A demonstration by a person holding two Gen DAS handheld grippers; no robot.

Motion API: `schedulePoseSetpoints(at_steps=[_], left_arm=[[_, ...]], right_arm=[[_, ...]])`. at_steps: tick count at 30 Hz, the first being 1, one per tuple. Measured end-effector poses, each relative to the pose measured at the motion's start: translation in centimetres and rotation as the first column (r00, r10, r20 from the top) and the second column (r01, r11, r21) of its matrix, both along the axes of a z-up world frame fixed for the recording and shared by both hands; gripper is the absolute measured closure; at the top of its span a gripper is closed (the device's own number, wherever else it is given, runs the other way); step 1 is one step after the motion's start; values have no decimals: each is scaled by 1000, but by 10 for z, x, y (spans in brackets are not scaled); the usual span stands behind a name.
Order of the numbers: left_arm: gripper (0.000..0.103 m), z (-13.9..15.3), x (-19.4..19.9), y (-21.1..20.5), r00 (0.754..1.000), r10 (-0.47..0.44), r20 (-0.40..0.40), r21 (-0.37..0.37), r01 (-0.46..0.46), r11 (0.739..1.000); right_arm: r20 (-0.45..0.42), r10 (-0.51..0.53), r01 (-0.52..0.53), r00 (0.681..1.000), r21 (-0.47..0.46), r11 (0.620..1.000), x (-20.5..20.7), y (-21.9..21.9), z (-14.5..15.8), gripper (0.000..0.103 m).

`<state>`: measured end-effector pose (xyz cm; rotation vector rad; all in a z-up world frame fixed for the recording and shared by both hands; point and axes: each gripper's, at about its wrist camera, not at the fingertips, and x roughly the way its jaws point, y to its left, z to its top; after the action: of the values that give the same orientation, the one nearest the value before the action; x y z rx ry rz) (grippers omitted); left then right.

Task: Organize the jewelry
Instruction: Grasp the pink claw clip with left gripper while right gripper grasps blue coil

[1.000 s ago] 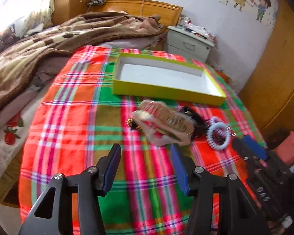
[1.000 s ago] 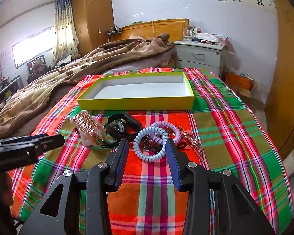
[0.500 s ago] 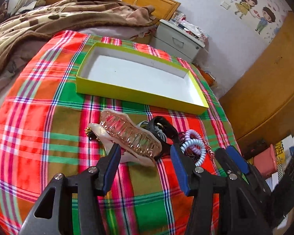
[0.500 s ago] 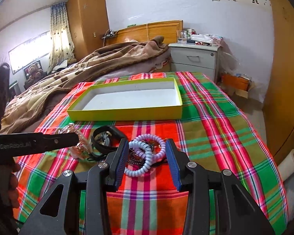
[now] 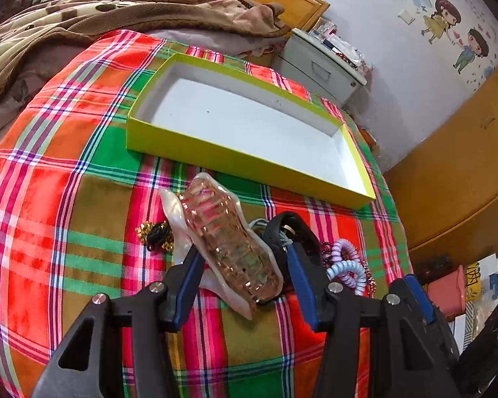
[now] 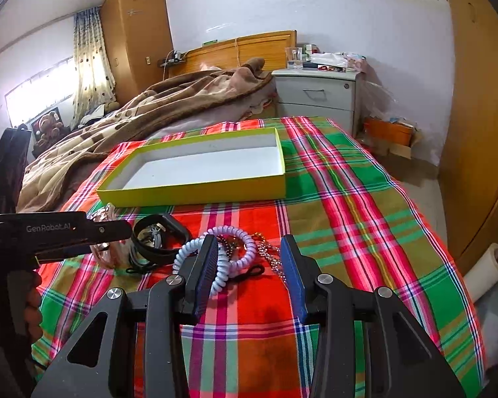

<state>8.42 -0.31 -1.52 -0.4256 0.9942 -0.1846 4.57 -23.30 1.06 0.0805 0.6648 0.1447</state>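
A large translucent pink hair claw clip (image 5: 225, 245) lies on the plaid cloth between the open jaws of my left gripper (image 5: 244, 265), which straddles its near end. Beside it lie a black band (image 5: 289, 232), a gold-and-black hair tie (image 5: 154, 237) and coiled lilac and blue hair ties (image 5: 347, 265). My right gripper (image 6: 249, 258) is open over the coiled ties (image 6: 215, 248) and a beaded chain (image 6: 269, 252). The left gripper (image 6: 59, 232) shows at the left of the right wrist view. The empty yellow-green box (image 5: 249, 162) (image 6: 196, 192) lies beyond the jewelry.
The plaid cloth (image 6: 348, 219) covers the table. A bed with a brown blanket (image 6: 169, 106) lies behind on the left. A grey nightstand (image 6: 318, 96) stands behind the box. A wooden wardrobe wall (image 6: 481, 132) runs along the right.
My left gripper has moved forward and down until its open jaws straddle the pink claw clip. My right gripper has advanced a little over the coiled hair ties.
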Motion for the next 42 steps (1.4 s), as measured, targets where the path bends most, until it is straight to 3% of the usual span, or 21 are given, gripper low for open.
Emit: schedulePoseSetpoints(at_steps=[3, 7, 11, 14, 25, 26, 28, 32, 34, 42], left_arm=[[58, 1, 0, -1, 1000, -11, 9, 16, 11, 1000], [58, 2, -2, -2, 999, -44, 27, 41, 42, 998], [62, 6, -7, -1, 996, -64, 59, 68, 60, 996], [76, 12, -10, 1, 993, -82, 88, 82, 75, 994], [76, 15, -13, 10, 989, -98, 109, 81, 90, 993], [76, 15, -14, 11, 989, -97, 111, 82, 88, 993], [76, 15, -14, 15, 989, -98, 113, 82, 89, 993], [76, 15, -15, 18, 989, -99, 113, 86, 90, 992], [77, 16, -16, 19, 988, -105, 115, 85, 95, 992], [76, 24, -18, 23, 985, -108, 135, 100, 94, 991]], right_arm=[[-4, 0, 0, 1000, -3, 1000, 2, 0, -1, 63], [-12, 8, -8, 1000, 9, 1000, 4, -4, -2, 63], [-45, 80, -78, 996, 55, 995, 12, -8, -7, 63], [-94, 133, -125, 987, 91, 988, 22, -7, -13, 63], [-137, 231, -228, 963, 32, 973, 33, 18, -18, 63], [-139, 231, -229, 963, 29, 973, 34, 18, -19, 64], [-144, 232, -231, 962, 23, 973, 36, 19, -19, 77], [-156, 225, -225, 962, 20, 974, 37, 17, -21, 80], [-155, 220, -221, 963, 14, 975, 38, 17, -21, 90], [-131, 219, -218, 967, 23, 976, 32, 17, -12, 93]])
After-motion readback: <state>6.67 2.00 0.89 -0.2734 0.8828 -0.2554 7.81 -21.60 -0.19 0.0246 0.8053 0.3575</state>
